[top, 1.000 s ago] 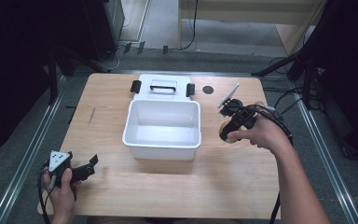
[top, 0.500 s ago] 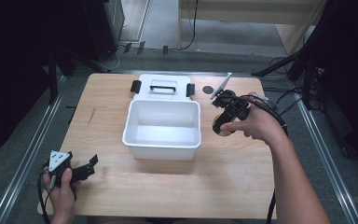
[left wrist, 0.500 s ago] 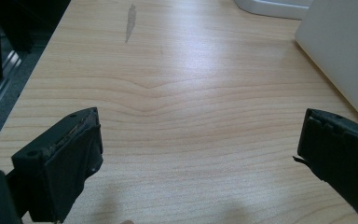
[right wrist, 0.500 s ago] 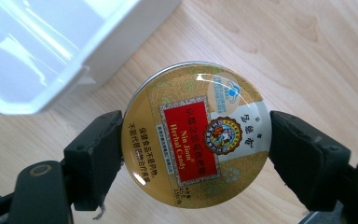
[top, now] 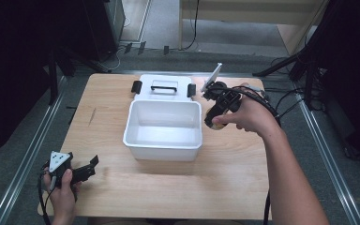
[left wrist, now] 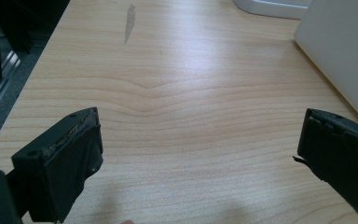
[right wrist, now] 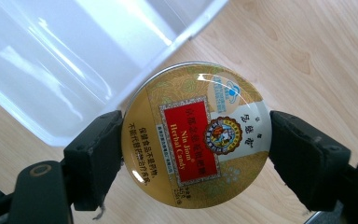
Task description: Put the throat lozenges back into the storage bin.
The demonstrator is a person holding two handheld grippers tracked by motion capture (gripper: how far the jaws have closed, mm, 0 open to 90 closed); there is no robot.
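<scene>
Gripping a round candy tin by its rim, your right gripper has both jaws pressed against opposite edges, printed lid facing the camera, so the hold looks secure for carrying. In the high view the right gripper sits right of centre, just beside the right wall of the white bin; the tin peeks out below your hand, at the bin's rim, likely lined up for dropping in. The bin's lid lies flat behind it, out of the way. Your left gripper rests low at the lower left on the wooden table, well apart from the bin, jaws wide open and holding nothing, probably just parked.
</scene>
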